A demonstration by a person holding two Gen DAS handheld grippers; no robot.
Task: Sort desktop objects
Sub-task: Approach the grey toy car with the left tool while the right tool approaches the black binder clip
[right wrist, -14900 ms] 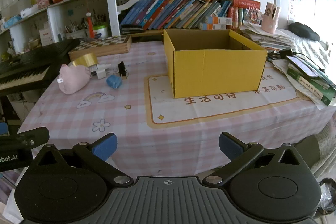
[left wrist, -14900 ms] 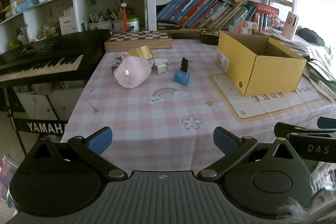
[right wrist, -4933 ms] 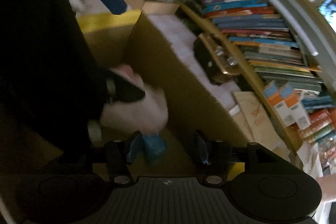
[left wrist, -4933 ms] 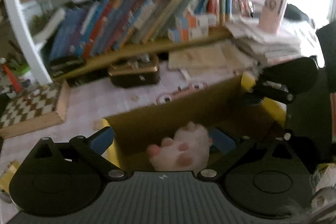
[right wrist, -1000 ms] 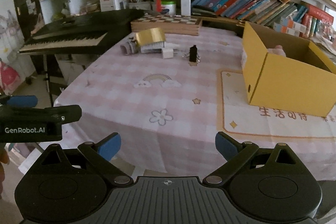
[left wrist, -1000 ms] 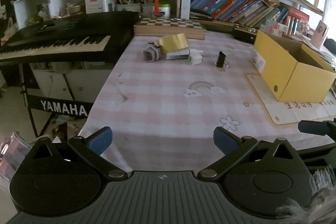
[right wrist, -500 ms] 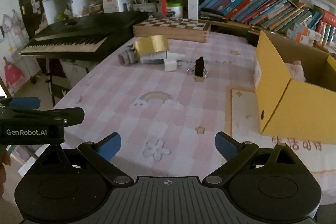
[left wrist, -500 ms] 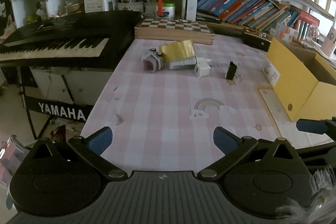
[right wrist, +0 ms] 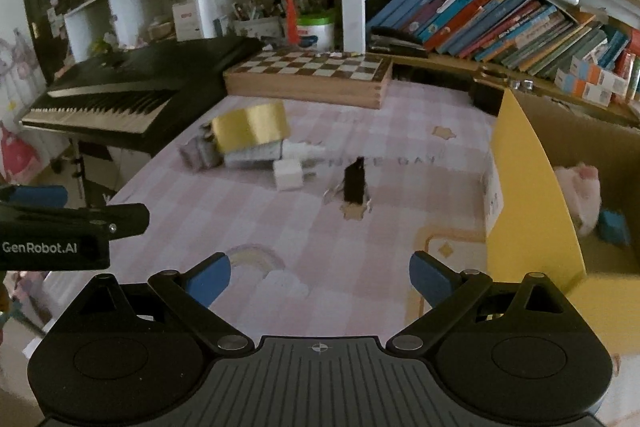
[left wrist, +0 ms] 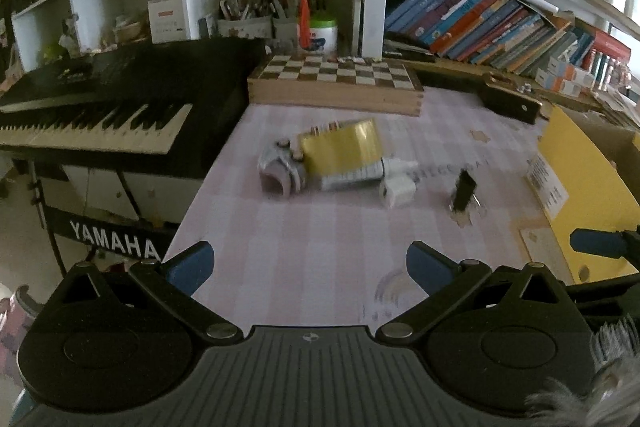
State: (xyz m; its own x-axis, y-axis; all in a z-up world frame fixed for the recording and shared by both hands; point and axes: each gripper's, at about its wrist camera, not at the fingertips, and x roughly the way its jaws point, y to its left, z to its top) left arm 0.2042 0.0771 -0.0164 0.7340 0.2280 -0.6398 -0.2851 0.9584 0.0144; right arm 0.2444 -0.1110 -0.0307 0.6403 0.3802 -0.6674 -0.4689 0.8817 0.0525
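Note:
On the pink checked tablecloth (left wrist: pixel 320 235) lie a gold box (left wrist: pixel 340 147), a grey roll-shaped item (left wrist: pixel 278 173), a white plug (left wrist: pixel 398 191) and a black binder clip (left wrist: pixel 464 193). The same gold box (right wrist: pixel 250 127), white plug (right wrist: pixel 289 175) and black clip (right wrist: pixel 354 185) show in the right wrist view. A yellow cardboard box (right wrist: pixel 532 195) at the right holds a pink plush toy (right wrist: pixel 584 187) and a small blue object (right wrist: pixel 614 227). My left gripper (left wrist: pixel 310 265) and right gripper (right wrist: pixel 320 275) are both open and empty, hovering short of the items.
A black Yamaha keyboard (left wrist: pixel 100 115) stands off the table's left edge. A wooden chessboard box (left wrist: pixel 336 83) lies at the back. Shelves of books (right wrist: pixel 500 23) and pen pots (left wrist: pixel 256 23) rise behind. The yellow box (left wrist: pixel 576 187) borders the right side.
Both grippers have moved forward over the table toward the cluster of items, which now looks larger and nearer. Both stayed open.

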